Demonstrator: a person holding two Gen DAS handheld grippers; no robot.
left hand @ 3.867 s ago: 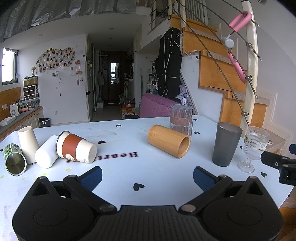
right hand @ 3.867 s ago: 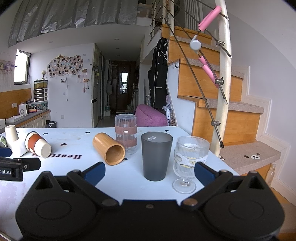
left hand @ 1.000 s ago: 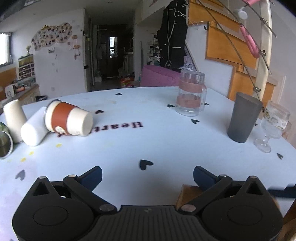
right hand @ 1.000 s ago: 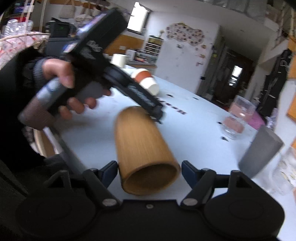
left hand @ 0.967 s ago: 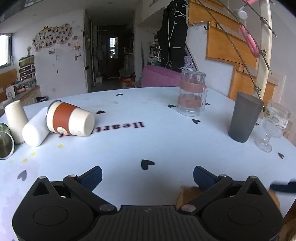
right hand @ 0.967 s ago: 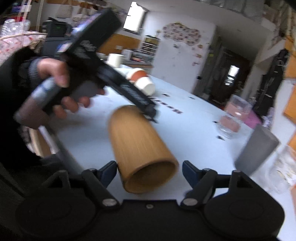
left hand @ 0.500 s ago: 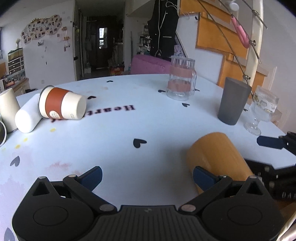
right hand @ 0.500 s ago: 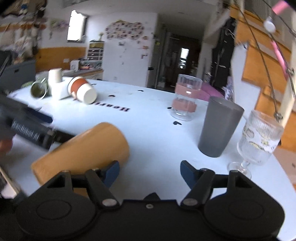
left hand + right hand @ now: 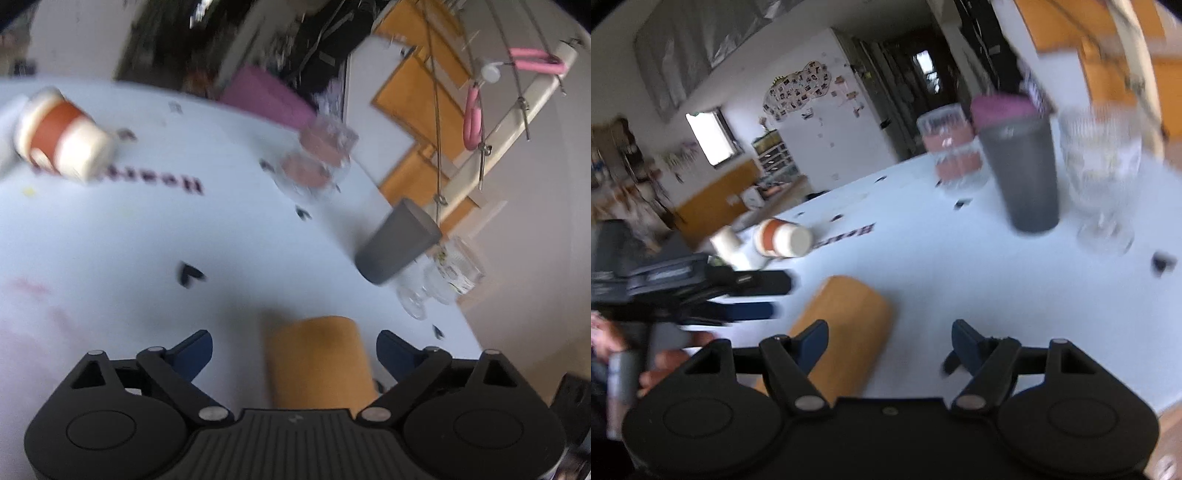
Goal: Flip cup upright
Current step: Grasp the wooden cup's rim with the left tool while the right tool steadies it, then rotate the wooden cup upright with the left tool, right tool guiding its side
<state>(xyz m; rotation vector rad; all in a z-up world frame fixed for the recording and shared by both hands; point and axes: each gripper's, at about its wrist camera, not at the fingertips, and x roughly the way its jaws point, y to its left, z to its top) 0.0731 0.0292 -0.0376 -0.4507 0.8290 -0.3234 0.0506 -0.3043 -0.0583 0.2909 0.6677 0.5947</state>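
Table: a pale blue-white table [image 9: 229, 236] printed with small black hearts and dark lettering; it carries everything below.
Standing vessels: a tall matte grey tumbler [image 9: 1023, 170], a ribbed clear stemmed glass [image 9: 1102, 166] just beside it, and a clear glass jar with pinkish bands [image 9: 955, 147] behind; all upright, well apart from the task cup.
Fallen cups: a white paper cup with an orange-brown sleeve [image 9: 61, 138] lies on its side at the far left of the table.
Task cup: a cylindrical bamboo-coloured wooden cup [image 9: 319, 363] lies on its side on the near part of the table; in the left wrist view its closed end points away from the camera.
Left hand-held gripper [image 9: 293, 349]: its blue-padded jaws stand apart on either side of the wooden cup, not touching it.
Right hand-held gripper [image 9: 890, 341]: jaws apart; the cup sits off toward its left finger, whether touching I cannot tell through the blur.
Handling: the cup looks stiff, light and fairly smooth, so it should roll easily and could slip in a loose pinch; it is unlikely to break.
Where to hold: probably across the middle of the barrel, pads on opposite sides, then tip it onto its closed end.
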